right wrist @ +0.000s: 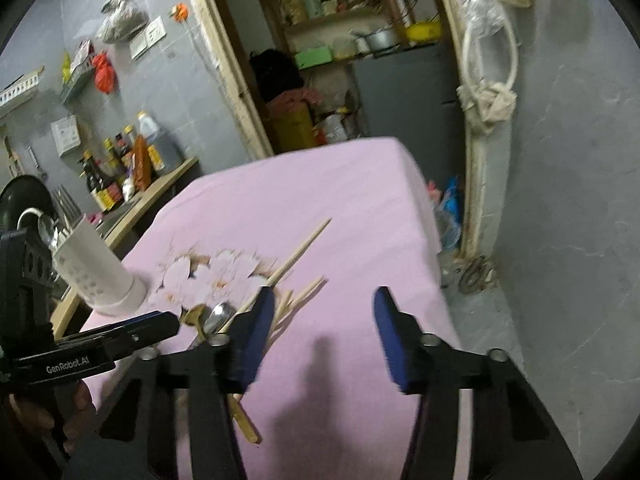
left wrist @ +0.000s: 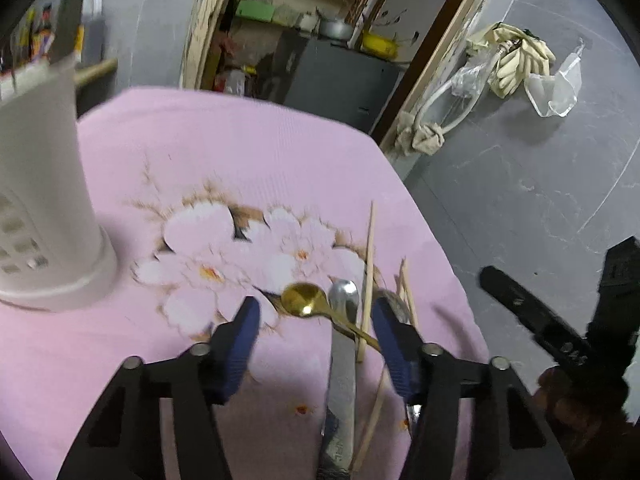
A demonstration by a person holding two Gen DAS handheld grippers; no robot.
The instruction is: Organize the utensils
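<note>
Several utensils lie on the pink flowered tablecloth (left wrist: pixel 240 152): a gold spoon (left wrist: pixel 302 298), a silver utensil with a rounded tip (left wrist: pixel 342 344) and wooden chopsticks (left wrist: pixel 369 264). My left gripper (left wrist: pixel 314 312) hovers just above them, open, with the spoon bowl and the silver utensil between its blue pads, which do not press on either. My right gripper (right wrist: pixel 324 300) stands open over bare cloth, to the right of the chopsticks (right wrist: pixel 304 248). A white perforated utensil holder (left wrist: pixel 44 200) stands at the left, with forks in it in the right wrist view (right wrist: pixel 96 276).
The table's right edge drops to a grey floor (left wrist: pixel 520 184). A counter with sauce bottles (right wrist: pixel 120 160) runs behind the holder. Beyond the table's far edge is a doorway with shelves and a grey cabinet (right wrist: pixel 404 92).
</note>
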